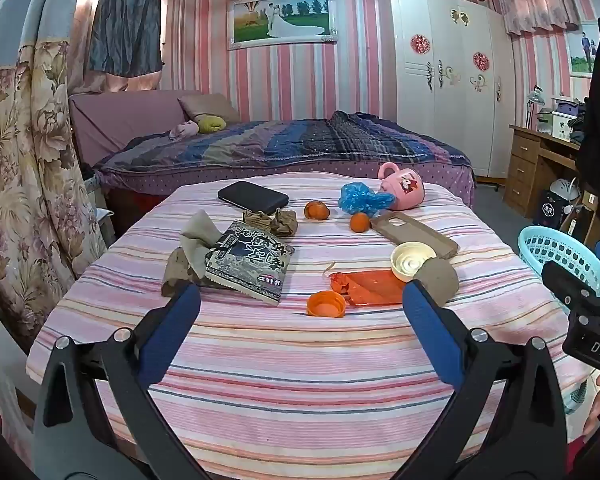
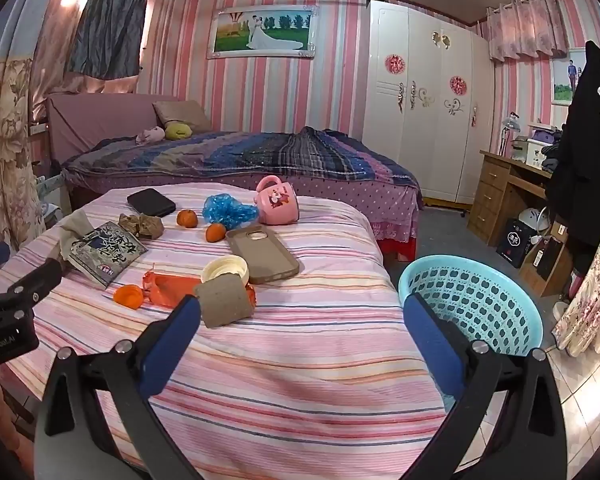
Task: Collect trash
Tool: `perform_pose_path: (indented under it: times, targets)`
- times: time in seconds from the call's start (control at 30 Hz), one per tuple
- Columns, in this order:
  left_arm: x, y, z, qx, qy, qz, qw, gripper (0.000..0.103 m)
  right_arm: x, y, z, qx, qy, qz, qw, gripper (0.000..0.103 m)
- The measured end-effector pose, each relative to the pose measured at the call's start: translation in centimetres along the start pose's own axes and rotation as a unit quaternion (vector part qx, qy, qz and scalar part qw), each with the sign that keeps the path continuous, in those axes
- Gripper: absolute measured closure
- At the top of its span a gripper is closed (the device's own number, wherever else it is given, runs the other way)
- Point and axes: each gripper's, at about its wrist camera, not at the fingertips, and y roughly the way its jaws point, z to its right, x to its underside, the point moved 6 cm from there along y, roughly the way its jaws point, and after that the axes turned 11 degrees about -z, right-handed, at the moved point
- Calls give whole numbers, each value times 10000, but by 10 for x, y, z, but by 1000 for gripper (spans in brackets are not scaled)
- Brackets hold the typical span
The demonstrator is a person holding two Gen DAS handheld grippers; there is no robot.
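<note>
A pink mug (image 2: 277, 200) lies tipped on the striped worktop (image 2: 300, 360) beside two oranges (image 2: 187, 218), a phone case (image 2: 262, 254) and a black wallet (image 2: 151, 202).

Even, soft indoor light — sharp centre, strong fisheye bending, dark vignette at corners.

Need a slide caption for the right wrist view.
Open right tongs above a striped tablecloth strewn with wrappers, lids and oranges; turquoise basket waits beside the table.
</note>
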Motion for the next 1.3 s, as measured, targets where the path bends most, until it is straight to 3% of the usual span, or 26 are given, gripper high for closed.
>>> perform_pose_path:
  times: [1.3]
  targets:
    - [-1, -2, -8, 11, -96, 48, 9999, 5, -3, -6, 5, 111, -27, 72, 9999, 4]
